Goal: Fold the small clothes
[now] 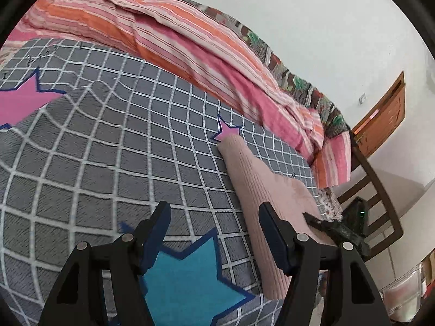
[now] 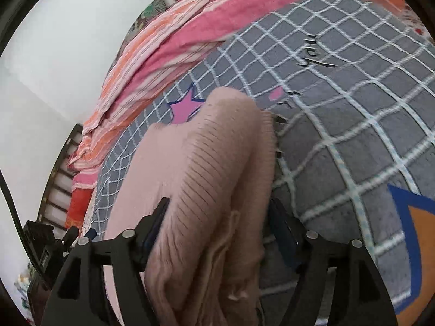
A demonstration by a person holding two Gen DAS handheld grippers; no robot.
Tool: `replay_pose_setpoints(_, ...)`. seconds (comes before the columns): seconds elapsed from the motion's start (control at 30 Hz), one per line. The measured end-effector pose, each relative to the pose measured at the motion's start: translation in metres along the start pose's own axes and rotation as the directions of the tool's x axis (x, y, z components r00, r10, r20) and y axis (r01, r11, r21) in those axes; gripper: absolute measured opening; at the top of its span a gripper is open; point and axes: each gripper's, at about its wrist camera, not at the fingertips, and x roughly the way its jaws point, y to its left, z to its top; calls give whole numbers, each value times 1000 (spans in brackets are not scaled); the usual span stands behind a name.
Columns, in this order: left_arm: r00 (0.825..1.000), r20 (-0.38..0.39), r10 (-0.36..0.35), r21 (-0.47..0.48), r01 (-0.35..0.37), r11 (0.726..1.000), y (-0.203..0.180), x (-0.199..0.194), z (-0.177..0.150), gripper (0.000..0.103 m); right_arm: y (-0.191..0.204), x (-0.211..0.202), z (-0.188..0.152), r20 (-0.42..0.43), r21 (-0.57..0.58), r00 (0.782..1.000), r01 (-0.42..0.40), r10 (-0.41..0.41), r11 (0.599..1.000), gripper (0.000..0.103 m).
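We see our left gripper [image 1: 214,217] wide apart at the bottom, over the grey checked star blanket [image 1: 114,141]. Our right gripper [image 2: 220,212] sits wide around the soft pink ribbed knit top [image 2: 206,168] in the middle; we cannot tell if it pinches.

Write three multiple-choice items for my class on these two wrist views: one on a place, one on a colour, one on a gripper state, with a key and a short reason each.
1. Where does the pale pink ribbed knit garment lie?
A. On the grey checked bedspread with star prints
B. On the brown wooden chair
C. On the floor

2. What colour is the large star print beneath the left gripper?
A. Yellow
B. Teal blue
C. Red

3. How do the fingers of the right gripper stand?
A. Shut on nothing
B. Spread wide over bare bedspread
C. Either side of the bunched garment

Key: 1 A, the checked cloth surrounds the garment in both views. 2 B, a teal star with a dark blue border shows between the left fingers. 3 C, the knit fills the gap between the right fingers; whether they pinch it is unclear.
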Motion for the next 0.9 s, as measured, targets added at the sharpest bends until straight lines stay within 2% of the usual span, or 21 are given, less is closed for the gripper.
replay_pose_setpoints(0.07, 1000, 10, -15, -24, 15, 1000, 5, -7, 0, 65, 4, 5, 1, -26, -17, 1000, -11, 11, 1000, 48)
replay_pose_setpoints(0.17, 999, 16, -52, -56, 53, 997, 10, -15, -1, 65, 17, -5, 4, -10, -18, 1000, -2, 2, 1000, 37)
replay_pose_setpoints(0.33, 999, 26, -43, -56, 44, 997, 12, -22, -4, 65, 76, -27, 9, 33, -74, 997, 65, -63, 995, 34)
replay_pose_setpoints(0.47, 999, 16, -30, -51, 31, 998, 15, -29, -8, 65, 133, -32, 18, 78, -99, 994, 80, -73, 992, 32)
replay_pose_setpoints(0.6, 1000, 20, -18, -51, 19, 999, 22, -44, -10, 65, 189, -19, 25, 85, -156, 993, 92, -80, 983, 30)
replay_pose_setpoints(0.7, 1000, 24, -12, -54, 14, 998, 25, -55, -9, 65, 215, -7, 30, 76, -164, 993, 101, -90, 981, 29)
replay_pose_setpoints(0.77, 1000, 30, 5, -42, -4, 999, 26, -62, -8, 65, 227, -3, 33, 84, -159, 995, 67, -54, 985, 29)
replay_pose_setpoints(0.83, 999, 35, 19, -35, -18, 999, 29, -67, -8, 65, 227, -4, 36, 91, -142, 994, -47, 60, 989, 29)
replay_pose_setpoints(0.9, 999, 39, 15, -37, -13, 999, 32, -68, -9, 65, 207, 1, 36, 96, -71, 975, -196, 202, 978, 29)
